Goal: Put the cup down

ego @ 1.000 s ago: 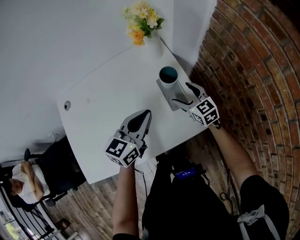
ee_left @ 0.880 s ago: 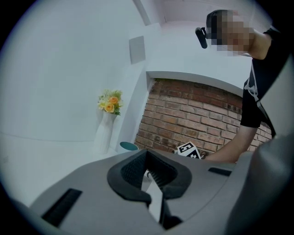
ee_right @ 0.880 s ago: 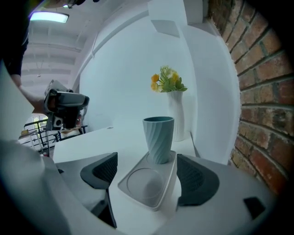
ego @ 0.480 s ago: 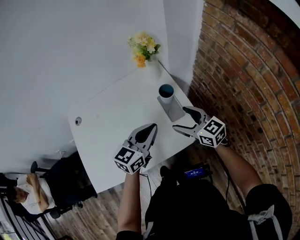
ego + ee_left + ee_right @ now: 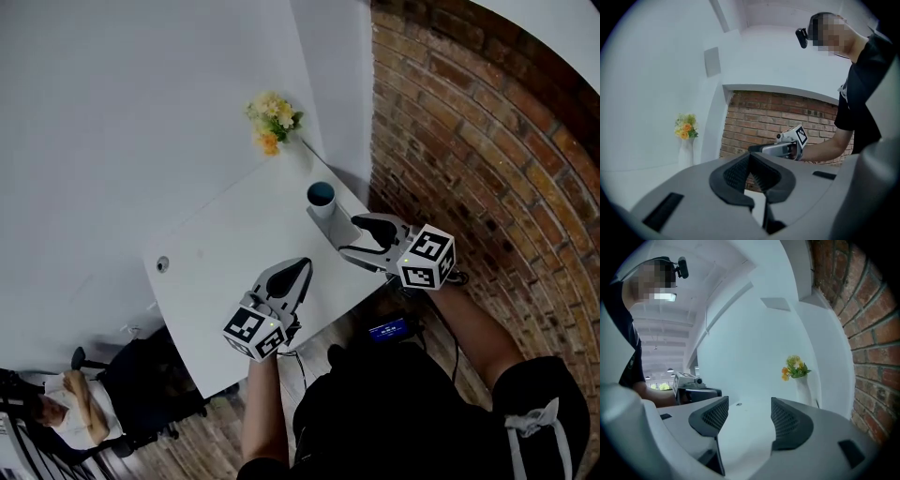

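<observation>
A tall pale cup with a blue inside stands upright on the white table, near its right edge. My right gripper hangs just in front of the cup. Its jaws are apart and closing, and the right gripper view shows only bare table between the pads. My left gripper hovers over the table's front part with its jaws shut and empty. The cup shows in neither gripper view. In the left gripper view the right gripper appears ahead, beyond the shut pads.
A vase of yellow flowers stands at the table's far corner by the white wall. A brick wall runs close along the right. A small round hole marks the table's left side. A person sits lower left.
My right gripper has drawn back off the cup toward the table's front edge, leaving it standing, and its jaws have narrowed. The left gripper has kept its place.
</observation>
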The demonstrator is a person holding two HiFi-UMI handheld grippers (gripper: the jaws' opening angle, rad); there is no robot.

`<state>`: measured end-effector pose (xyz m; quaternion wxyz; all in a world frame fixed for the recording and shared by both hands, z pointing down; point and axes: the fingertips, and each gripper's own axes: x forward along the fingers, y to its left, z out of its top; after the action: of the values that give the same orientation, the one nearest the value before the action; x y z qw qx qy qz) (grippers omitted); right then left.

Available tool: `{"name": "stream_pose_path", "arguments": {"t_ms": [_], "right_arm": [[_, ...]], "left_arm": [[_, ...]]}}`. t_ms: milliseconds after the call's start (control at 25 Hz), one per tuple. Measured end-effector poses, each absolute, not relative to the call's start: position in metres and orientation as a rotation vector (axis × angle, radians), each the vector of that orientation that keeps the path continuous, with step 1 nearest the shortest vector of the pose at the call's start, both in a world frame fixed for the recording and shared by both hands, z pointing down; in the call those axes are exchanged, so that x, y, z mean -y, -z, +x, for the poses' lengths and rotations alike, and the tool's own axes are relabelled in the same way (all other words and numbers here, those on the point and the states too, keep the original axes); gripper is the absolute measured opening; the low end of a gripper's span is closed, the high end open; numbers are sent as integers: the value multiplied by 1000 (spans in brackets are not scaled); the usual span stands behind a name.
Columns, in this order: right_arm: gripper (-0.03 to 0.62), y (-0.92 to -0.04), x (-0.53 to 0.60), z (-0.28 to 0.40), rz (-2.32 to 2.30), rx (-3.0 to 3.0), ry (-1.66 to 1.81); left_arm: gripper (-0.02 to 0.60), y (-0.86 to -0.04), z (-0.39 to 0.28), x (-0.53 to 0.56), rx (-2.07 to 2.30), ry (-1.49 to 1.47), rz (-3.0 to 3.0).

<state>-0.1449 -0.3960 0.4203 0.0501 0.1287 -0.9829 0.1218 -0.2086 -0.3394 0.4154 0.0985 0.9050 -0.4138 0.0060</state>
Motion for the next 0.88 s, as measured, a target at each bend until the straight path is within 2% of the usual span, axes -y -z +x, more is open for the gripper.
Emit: {"name": "stream_pose_path", "arguments": {"t_ms": [200, 480, 680, 880], "right_arm": [[218, -418, 390, -151, 366, 3021, -414], [56, -427, 388, -156, 370, 3023, -475], [17, -434, 390, -159, 362, 3023, -547], [15, -438, 390, -161, 352, 3016, -572]], "left_arm": [[8, -410, -200, 342, 1215, -12, 2694], [8, -413, -201, 343, 1218, 9, 2673], [8, -417, -200, 345, 1220, 23, 2654], [8, -419, -199, 344, 1213, 35, 2646]]}}
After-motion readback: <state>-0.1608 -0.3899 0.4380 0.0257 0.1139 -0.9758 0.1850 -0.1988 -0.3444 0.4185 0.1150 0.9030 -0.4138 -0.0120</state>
